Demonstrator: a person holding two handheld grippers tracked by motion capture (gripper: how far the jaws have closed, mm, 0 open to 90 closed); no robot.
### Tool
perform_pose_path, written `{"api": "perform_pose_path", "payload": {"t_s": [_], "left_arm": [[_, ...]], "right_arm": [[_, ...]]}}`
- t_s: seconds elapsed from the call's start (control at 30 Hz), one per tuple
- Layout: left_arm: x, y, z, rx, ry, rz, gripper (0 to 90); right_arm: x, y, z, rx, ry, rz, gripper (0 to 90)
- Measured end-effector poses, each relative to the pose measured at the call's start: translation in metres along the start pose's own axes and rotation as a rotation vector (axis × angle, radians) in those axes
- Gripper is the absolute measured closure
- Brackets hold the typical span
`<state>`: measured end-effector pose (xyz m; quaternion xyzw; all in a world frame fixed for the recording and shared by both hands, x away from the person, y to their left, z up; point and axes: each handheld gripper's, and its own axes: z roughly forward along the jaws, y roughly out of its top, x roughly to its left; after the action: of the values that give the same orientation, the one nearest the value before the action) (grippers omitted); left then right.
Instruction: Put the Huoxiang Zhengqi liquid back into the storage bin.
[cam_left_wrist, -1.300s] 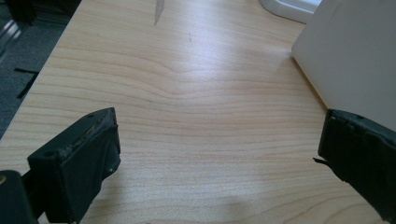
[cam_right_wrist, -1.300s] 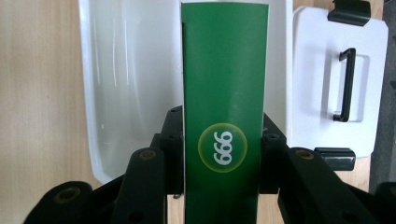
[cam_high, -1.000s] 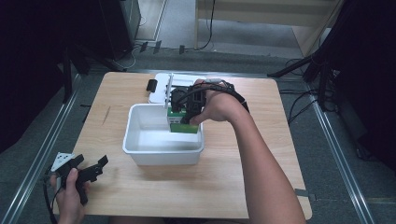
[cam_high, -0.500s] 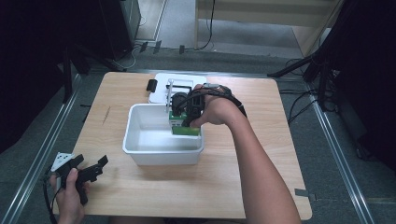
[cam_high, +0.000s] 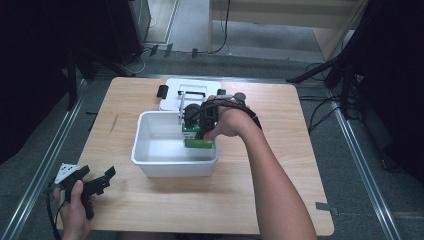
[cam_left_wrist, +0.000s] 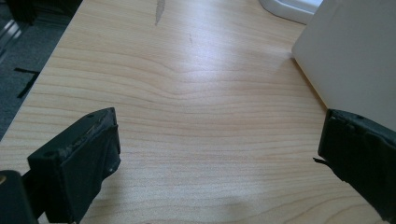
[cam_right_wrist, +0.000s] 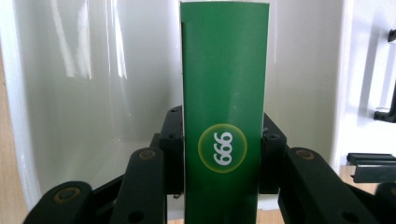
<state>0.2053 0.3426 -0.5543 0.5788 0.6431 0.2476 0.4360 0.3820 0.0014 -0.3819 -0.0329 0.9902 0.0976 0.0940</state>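
- The right tool (cam_right_wrist: 223, 186) is clamped on a green box (cam_right_wrist: 224, 93), one jaw pressed to each narrow side, low on the box near its round "999" logo.
- Judged risk: the hold sits near one end of a tall box, so it could pivot between the jaws and catch the tub's rim or wall if tilted.
- Just ahead of this tool and around the box is the white tub (cam_high: 150, 165); the box hangs inside it by the wall nearest the hand, and I cannot tell if it touches the bottom. The tub seems to hold nothing else.
- Beyond the tub, a white lid (cam_high: 172, 87) lies flat on the worktop (cam_high: 280, 200); it could be knocked as the arm pulls out.
- The left tool (cam_left_wrist: 219, 154) rests wide apart and empty above bare worktop, with the tub's outer wall just beside one jaw.
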Motion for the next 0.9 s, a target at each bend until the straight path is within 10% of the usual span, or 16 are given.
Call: {"api": "perform_pose_path", "payload": {"t_s": [0.9], "left_arm": [[0.0, 0.0, 0.0, -0.001, 0.003, 0.003, 0.0]], "right_arm": [[-0.003, -0.009, 0.01, -0.026, 0.013, 0.053, 56.9]]}}
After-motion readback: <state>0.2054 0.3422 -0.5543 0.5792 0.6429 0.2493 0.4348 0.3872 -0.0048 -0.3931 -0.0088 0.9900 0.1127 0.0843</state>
